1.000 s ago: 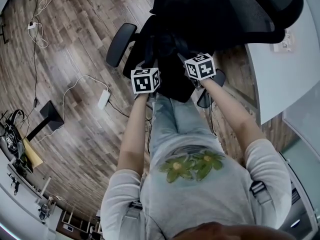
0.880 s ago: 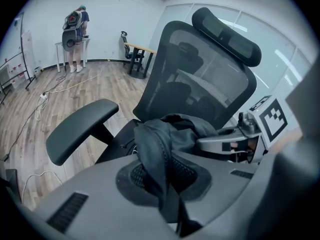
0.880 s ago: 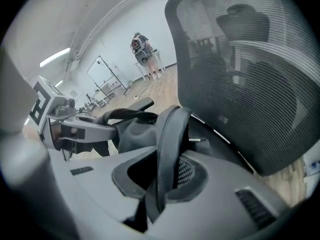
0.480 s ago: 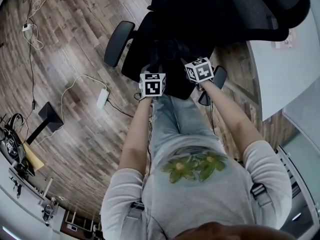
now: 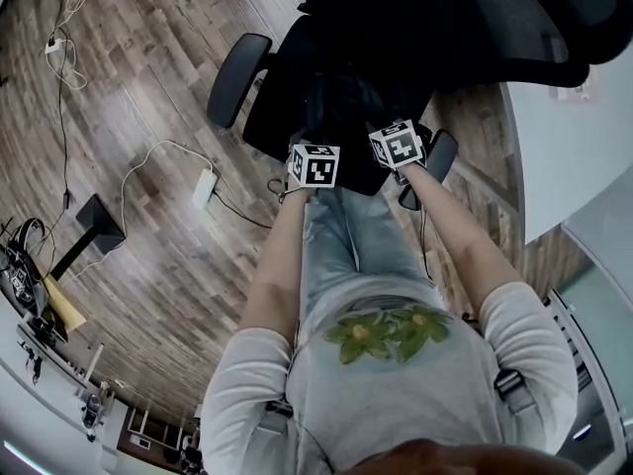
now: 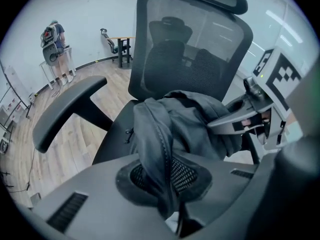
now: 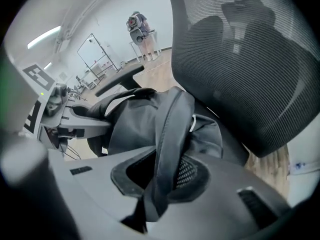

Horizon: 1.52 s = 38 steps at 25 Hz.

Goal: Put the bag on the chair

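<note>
The dark grey bag [image 5: 346, 107] lies slumped on the seat of the black mesh office chair [image 5: 282, 97]. In the left gripper view the bag [image 6: 192, 119] rests in front of the chair's backrest [image 6: 195, 49], and a strap [image 6: 152, 149] runs from it down into my left gripper [image 6: 172, 206], which is shut on it. In the right gripper view another strap [image 7: 170, 139] of the bag [image 7: 135, 119] passes between the jaws of my right gripper [image 7: 150, 206], which are opening but still touch it. From the head view, the left gripper [image 5: 316, 146] and right gripper [image 5: 388, 129] sit side by side at the seat's front edge.
The chair's armrests [image 5: 237, 77] stick out on both sides. A white desk [image 5: 564, 137] stands to the right. White cables and a power adapter [image 5: 205, 188] lie on the wooden floor at left, near a black box [image 5: 99, 228]. A person [image 6: 55, 41] stands far off.
Both grippers have drawn slightly back from the chair toward my body, and the left one has shifted right, closer to the right one. The bag has settled on the seat.
</note>
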### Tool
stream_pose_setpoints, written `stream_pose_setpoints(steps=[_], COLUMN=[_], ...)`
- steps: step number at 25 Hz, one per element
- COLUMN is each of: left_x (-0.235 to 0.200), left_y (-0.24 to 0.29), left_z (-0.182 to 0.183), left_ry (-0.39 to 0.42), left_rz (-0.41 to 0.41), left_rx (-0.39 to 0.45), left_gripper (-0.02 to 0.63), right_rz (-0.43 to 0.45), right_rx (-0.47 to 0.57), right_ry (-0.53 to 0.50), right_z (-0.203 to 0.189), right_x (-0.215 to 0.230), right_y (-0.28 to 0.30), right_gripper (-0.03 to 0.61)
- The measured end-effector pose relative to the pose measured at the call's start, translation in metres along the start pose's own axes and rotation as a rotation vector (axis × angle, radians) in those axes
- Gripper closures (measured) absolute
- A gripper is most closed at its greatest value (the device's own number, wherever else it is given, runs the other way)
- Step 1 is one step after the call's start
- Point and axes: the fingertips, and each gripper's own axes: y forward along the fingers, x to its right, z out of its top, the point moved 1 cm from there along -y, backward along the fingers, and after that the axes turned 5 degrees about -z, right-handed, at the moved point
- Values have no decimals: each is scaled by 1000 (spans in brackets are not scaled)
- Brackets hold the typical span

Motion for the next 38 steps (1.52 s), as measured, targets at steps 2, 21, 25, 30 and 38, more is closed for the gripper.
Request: stream_pose_setpoints(steps=[2, 21, 25, 30, 38], left_x=[-2, -8, -2, 20, 57], left_y=[3, -35, -71, -117, -178], left_z=[-4, 13, 29, 43, 52], left_ry=[-6, -77, -79, -48, -49], left_rz=[-5, -21, -24, -40, -68], left_rx=[-4, 49, 135, 223, 324], left_gripper=[563, 319, 319, 319, 462], right_rz=[8, -35, -23, 8, 45], right_rx=[6, 82, 173, 266, 410], right_ry=[5, 20, 29, 32, 31], right_z=[-2, 21, 33, 42, 40], right_x=[-1, -3, -9, -28, -64], right_y=[2, -48, -82, -132, -208], right_gripper=[517, 299, 299, 301, 429])
